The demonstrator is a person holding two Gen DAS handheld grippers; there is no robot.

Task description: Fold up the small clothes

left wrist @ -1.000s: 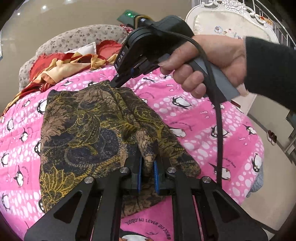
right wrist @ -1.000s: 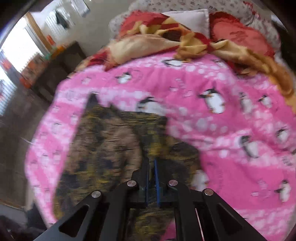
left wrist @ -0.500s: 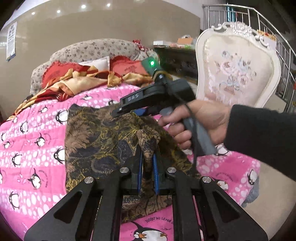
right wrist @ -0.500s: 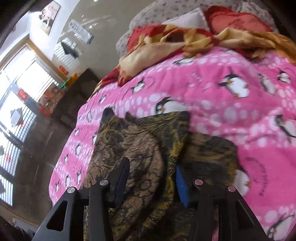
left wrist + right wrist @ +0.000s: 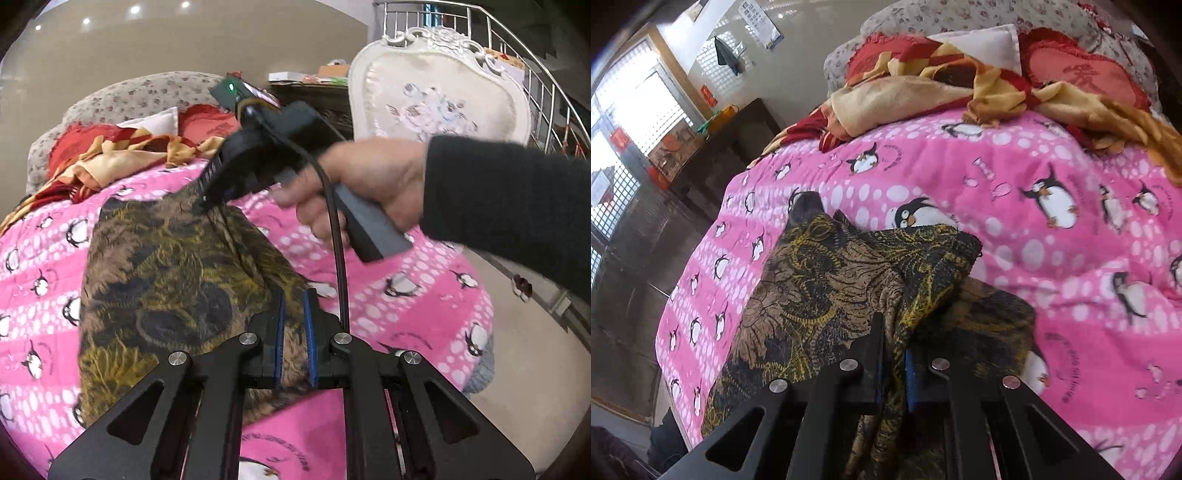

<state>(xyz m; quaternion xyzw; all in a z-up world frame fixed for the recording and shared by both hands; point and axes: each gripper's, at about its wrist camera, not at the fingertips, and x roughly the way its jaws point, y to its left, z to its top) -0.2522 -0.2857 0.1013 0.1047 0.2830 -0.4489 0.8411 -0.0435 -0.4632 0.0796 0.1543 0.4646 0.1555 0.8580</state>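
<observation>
A brown, black and gold patterned garment (image 5: pixel 173 280) lies on the pink penguin blanket (image 5: pixel 406 306). My left gripper (image 5: pixel 294 306) is shut on its near edge, with cloth between the blue pads. My right gripper (image 5: pixel 207 199) shows in the left wrist view at the garment's far edge, held by a hand. In the right wrist view the right gripper (image 5: pixel 894 332) is shut on a bunched fold of the garment (image 5: pixel 827 284), which is partly folded over itself.
A red and yellow blanket (image 5: pixel 960 85) and pillows are heaped at the head of the bed. A white ornate chair (image 5: pixel 436 88) stands beside the bed on the right. Dark furniture (image 5: pixel 731 136) and windows are on the left.
The right gripper was open half a second ago and has closed on a fold of the garment. It has moved back to the garment's far edge. The left gripper stays shut on the cloth.
</observation>
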